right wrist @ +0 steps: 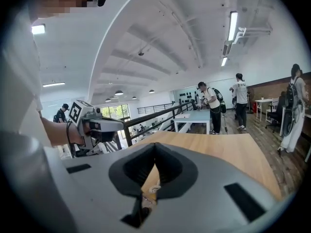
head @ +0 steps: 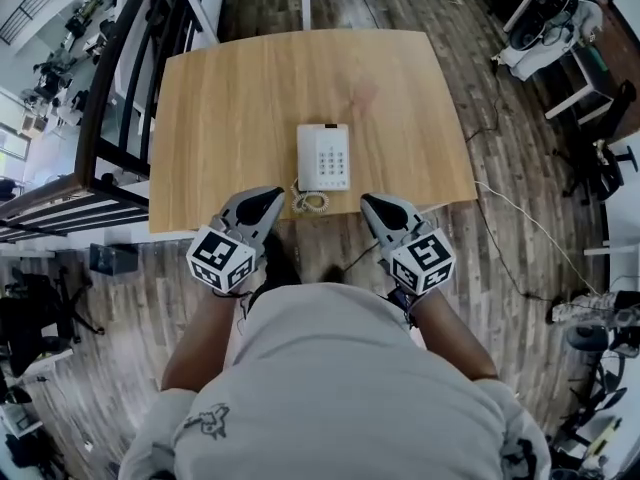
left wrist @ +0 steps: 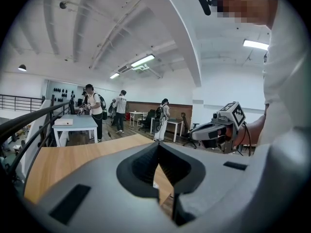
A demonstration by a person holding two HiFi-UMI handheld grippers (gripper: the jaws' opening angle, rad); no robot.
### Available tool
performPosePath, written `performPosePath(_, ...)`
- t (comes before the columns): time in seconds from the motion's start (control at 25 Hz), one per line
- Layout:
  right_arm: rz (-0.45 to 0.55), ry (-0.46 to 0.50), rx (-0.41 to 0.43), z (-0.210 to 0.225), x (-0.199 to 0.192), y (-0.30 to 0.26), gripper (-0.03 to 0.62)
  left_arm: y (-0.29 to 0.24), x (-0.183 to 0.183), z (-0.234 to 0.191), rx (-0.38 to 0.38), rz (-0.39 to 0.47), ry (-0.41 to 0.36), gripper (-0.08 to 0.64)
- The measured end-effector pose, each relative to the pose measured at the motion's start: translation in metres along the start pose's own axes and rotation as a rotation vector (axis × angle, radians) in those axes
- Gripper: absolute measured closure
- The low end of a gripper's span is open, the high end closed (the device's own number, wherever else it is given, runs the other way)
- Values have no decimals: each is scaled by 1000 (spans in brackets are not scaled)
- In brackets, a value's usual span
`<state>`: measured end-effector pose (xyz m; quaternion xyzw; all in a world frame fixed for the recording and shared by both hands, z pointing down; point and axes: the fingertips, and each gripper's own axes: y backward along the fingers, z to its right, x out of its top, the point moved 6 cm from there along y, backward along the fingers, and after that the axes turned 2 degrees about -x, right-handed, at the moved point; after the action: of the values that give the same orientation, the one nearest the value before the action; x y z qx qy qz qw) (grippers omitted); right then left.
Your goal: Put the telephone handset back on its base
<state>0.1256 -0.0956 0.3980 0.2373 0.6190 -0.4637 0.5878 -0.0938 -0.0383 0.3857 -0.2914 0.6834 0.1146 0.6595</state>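
Left claw (head: 268, 201) and right claw (head: 373, 205) both shut, empty, at near table (head: 220, 98) edge; handset (head: 308, 156) seemingly seated on telephone base (head: 335, 158); best to verify flat seating, avoiding coiled cord (head: 311, 202).

The table (head: 230, 118) was matt-grained wood; the telephone (head: 323, 156) smooth white plastic; the left gripper (head: 270, 199) and right gripper (head: 370, 202) matt grey plastic.

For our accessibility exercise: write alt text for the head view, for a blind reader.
A white telephone sits by the near edge of a wooden table, its coiled cord in front. The left gripper and right gripper, jaws shut, flank the cord.
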Motion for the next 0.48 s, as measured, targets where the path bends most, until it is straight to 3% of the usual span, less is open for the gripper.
performPosePath(0.48,58,35,65,-57,11,20,588,55,7,30,-1,26,-41,554)
